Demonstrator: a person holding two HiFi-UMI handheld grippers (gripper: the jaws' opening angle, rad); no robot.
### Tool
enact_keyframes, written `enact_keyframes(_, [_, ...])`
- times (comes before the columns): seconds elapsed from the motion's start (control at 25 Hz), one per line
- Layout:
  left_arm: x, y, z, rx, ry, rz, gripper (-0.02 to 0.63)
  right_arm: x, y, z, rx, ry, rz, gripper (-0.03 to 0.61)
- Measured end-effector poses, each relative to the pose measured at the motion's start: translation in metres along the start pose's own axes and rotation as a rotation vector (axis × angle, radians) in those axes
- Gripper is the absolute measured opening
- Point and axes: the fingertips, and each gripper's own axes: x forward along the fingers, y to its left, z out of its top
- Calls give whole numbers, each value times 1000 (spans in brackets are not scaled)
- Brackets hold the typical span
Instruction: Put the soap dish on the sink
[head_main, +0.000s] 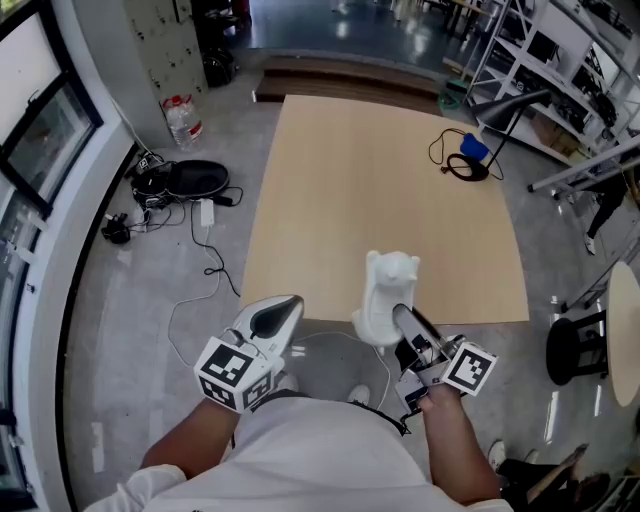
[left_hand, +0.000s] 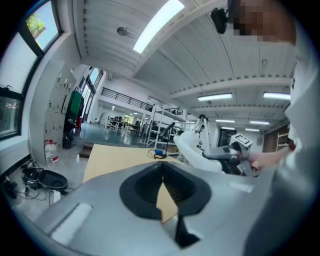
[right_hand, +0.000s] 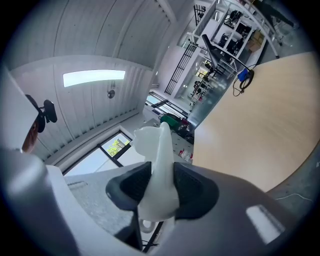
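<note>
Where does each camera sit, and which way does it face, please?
Head view: on the person's head, facing steeply down at the table; both forearms, the left gripper and the right gripper holding the soap dish show.
Left gripper view: on the left gripper, facing along its shut, empty jaws across the table; the person's right hand shows.
Right gripper view: on the right gripper, tilted, facing past the clamped soap dish.
Shared: all three see the table and soap dish.
</note>
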Motion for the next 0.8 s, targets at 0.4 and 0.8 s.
enact_keyframes(0.4, [-5,4,-2,6,9,-5,8,2,6,-13,36,9,32,143])
enact_keyframes(0.8, [-8,6,-4,31,28,-49,8,0,6,-24,37,-28,0,143])
